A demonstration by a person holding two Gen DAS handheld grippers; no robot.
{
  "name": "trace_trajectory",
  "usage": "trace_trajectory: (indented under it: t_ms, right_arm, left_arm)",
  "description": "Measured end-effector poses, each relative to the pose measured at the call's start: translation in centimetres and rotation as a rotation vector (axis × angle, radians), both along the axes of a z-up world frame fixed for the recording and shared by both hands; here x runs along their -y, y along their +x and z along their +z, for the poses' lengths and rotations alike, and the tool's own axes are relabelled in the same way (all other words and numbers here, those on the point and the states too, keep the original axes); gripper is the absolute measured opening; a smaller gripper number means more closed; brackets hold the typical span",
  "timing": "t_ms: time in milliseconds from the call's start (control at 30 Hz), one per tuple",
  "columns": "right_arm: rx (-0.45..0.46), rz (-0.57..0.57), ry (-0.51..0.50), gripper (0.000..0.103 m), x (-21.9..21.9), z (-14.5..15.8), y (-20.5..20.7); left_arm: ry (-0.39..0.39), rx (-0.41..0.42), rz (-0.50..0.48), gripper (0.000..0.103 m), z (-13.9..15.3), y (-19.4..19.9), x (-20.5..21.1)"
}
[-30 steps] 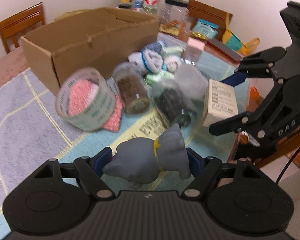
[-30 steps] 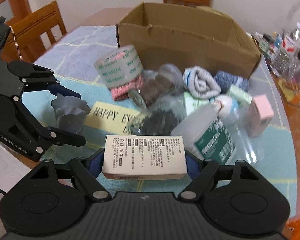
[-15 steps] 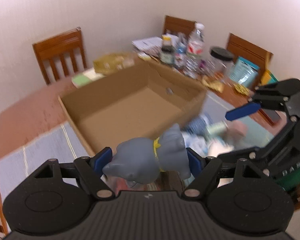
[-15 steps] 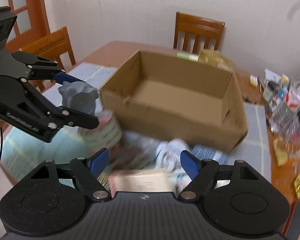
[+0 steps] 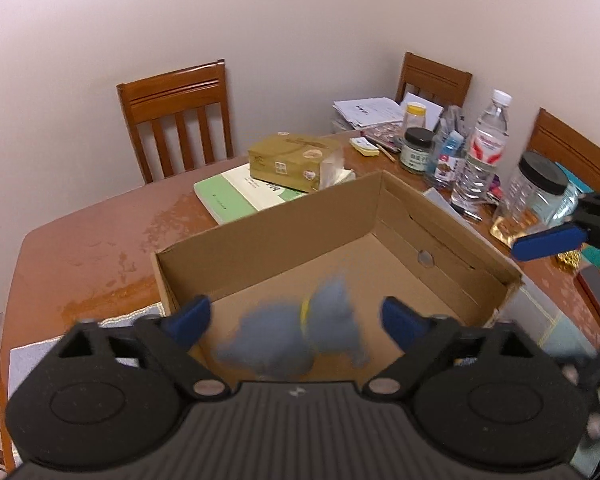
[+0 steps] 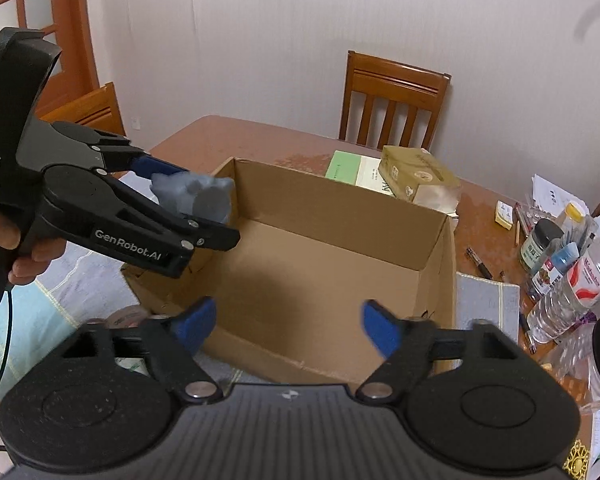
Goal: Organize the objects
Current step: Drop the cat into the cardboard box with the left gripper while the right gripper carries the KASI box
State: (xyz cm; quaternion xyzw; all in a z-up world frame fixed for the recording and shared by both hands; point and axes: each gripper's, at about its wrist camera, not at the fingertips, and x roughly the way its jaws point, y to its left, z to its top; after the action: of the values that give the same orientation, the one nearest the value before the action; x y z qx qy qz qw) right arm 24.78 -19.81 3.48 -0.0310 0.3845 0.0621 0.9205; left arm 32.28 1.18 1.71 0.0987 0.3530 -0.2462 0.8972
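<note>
An open cardboard box (image 5: 260, 236) (image 6: 340, 204) stands on the table below both grippers. My left gripper (image 5: 296, 316) (image 6: 208, 204) hangs over the box's near left corner, its jaws opening. A grey cat figure with a yellow collar (image 5: 296, 340) (image 6: 196, 198) is between them, blurred, with a gap to each pad in the left wrist view. My right gripper (image 6: 288, 312) is above the box's near wall, jaws opening, nothing between them. One blue fingertip (image 5: 548, 242) of it shows at the right edge. What I see of the box floor is bare.
A yellow tissue pack (image 5: 292, 160) lies on a green book (image 5: 228, 200) behind the box. Bottles and jars (image 5: 484, 148) crowd the table's right side. A tape roll (image 6: 128, 314) lies by the box's near left. Wooden chairs (image 5: 176, 120) ring the table.
Both grippers rose from the pile of objects to above the box. Both jaws spread apart. The cat figure came free of the left pads; the white carton is gone from the right jaws.
</note>
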Motion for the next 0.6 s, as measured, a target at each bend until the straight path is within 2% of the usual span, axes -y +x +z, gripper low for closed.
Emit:
trace_trajectory:
  t_ms: [33,333,600]
  right_arm:
    - [0.003,-0.005,0.002,0.103,0.1,0.0,0.1]
    - [-0.047,-0.008,0.033,0.103,-0.3,-1.7,-1.1]
    - [-0.125,-0.044,0.070,0.103,-1.9,-3.5,-3.3]
  left_arm:
    - [-0.005,-0.003,0.009,0.098,0.0,0.1,0.0]
    - [0.029,-0.030,0.031,0.099,-0.3,-1.4,-0.7]
    - [0.016,-0.055,0.011,0.101,-0.8,-4.4,-3.3]
